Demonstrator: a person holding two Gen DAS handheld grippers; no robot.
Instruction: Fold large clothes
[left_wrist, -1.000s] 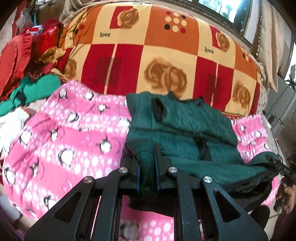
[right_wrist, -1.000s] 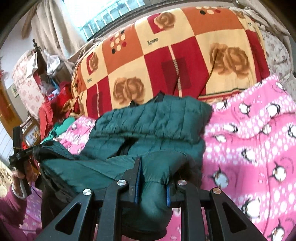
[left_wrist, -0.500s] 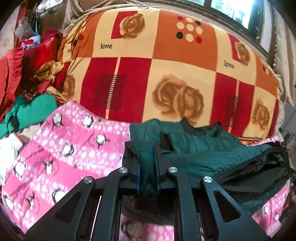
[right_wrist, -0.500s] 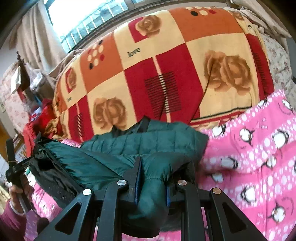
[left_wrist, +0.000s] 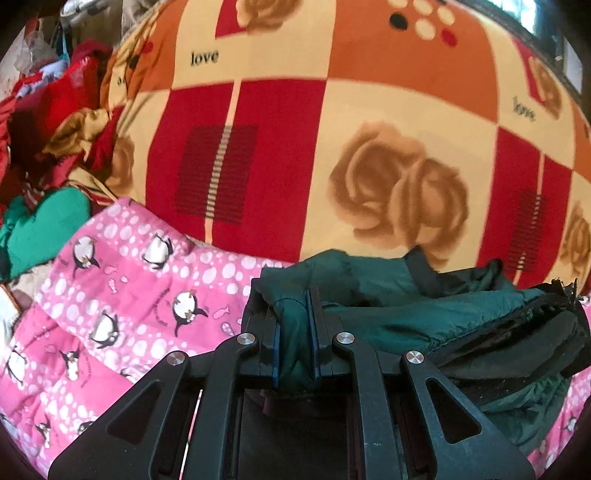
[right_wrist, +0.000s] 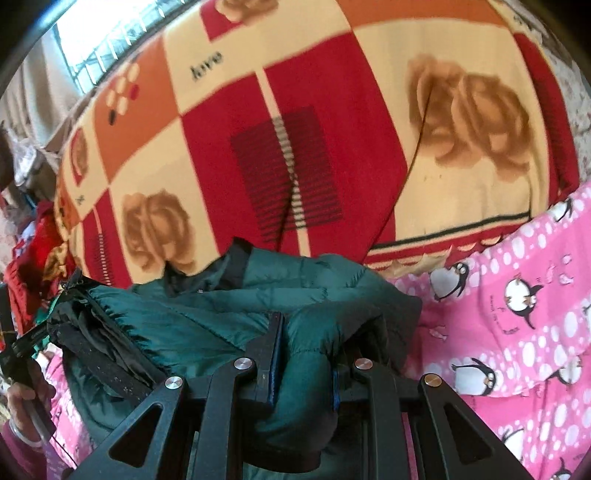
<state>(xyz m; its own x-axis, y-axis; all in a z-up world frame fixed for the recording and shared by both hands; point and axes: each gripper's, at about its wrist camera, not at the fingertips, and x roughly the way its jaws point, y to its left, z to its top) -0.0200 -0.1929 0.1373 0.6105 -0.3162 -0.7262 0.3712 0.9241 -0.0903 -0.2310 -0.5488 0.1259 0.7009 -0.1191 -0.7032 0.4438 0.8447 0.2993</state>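
Left gripper (left_wrist: 294, 332) clamped on a bunched edge of the dark green puffer jacket (left_wrist: 424, 314); right gripper (right_wrist: 306, 354) pinched on a thicker roll of the same edge. Held hem hangs between them, lifted over the jacket's far half, which lies on the pink penguin blanket (left_wrist: 129, 288) against the checked rose quilt (left_wrist: 332, 147). Fold axis runs left-right; collar end lies far, equally near both grippers. Likely next: lower hem onto it.

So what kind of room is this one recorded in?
Most likely a home bedroom: a pink penguin-print bedsheet covers a bed, a big folded rose-patterned blanket sits behind it, and loose clothes are piled beside a window.
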